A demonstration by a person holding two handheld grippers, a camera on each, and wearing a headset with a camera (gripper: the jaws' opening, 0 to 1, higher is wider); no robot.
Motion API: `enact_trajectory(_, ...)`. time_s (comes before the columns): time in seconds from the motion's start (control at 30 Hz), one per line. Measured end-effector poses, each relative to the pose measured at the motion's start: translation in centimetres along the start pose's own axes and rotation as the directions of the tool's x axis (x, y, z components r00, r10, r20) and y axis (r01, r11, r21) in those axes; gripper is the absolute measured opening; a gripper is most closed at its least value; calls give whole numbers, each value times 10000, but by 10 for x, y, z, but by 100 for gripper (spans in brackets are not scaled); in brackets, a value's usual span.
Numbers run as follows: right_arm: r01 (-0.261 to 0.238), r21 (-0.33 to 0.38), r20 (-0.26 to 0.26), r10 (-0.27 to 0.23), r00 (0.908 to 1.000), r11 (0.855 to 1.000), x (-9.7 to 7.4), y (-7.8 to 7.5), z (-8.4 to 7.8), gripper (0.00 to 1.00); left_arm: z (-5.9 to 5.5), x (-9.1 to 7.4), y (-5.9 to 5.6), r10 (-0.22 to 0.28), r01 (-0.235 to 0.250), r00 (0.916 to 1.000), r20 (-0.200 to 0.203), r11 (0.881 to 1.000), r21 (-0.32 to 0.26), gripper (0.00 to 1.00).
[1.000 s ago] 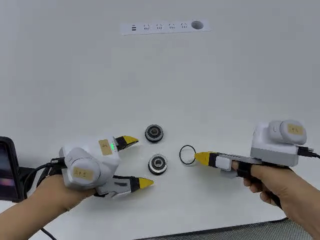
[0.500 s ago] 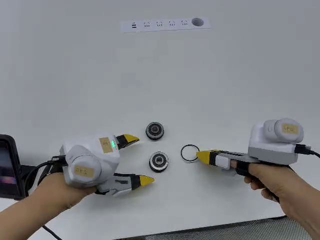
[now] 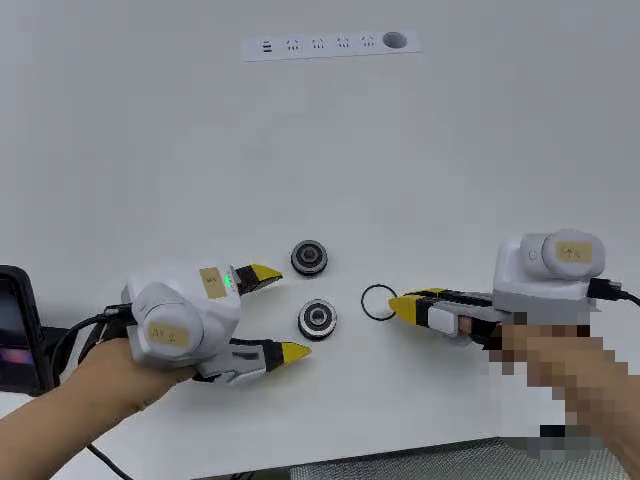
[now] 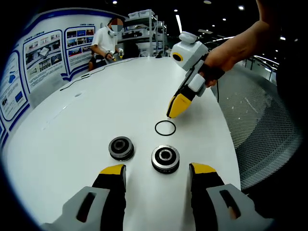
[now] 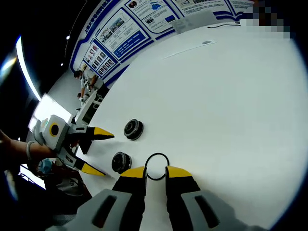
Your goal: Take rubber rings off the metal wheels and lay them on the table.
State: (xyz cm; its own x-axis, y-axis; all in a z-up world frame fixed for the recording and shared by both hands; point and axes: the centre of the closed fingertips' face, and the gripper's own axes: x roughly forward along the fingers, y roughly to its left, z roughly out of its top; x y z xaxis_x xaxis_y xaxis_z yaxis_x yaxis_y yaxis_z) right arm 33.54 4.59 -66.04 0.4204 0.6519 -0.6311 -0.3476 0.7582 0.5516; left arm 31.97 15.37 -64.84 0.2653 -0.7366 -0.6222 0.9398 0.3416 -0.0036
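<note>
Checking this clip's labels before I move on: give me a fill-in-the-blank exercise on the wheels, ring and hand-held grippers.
There are ___ metal wheels. Just ___ rubber ring lies loose, at the tips of the right hand-held gripper. The left hand-held gripper is ___, not shut.
Missing words: two; one; open.
</note>
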Motion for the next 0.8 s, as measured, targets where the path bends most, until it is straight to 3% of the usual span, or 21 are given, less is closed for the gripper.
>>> enact_trajectory(0.47,-1030,125,-255,1033,9943,9946,17,35,-6,17,11,6,-9,-332,330,9993,172,9994,117,32)
enact_trajectory(0.8,-1439,274,-488,1451,9882,9892,28,49,-11,17,12,14,-14,-576,577,9983,-33,9980,267,21)
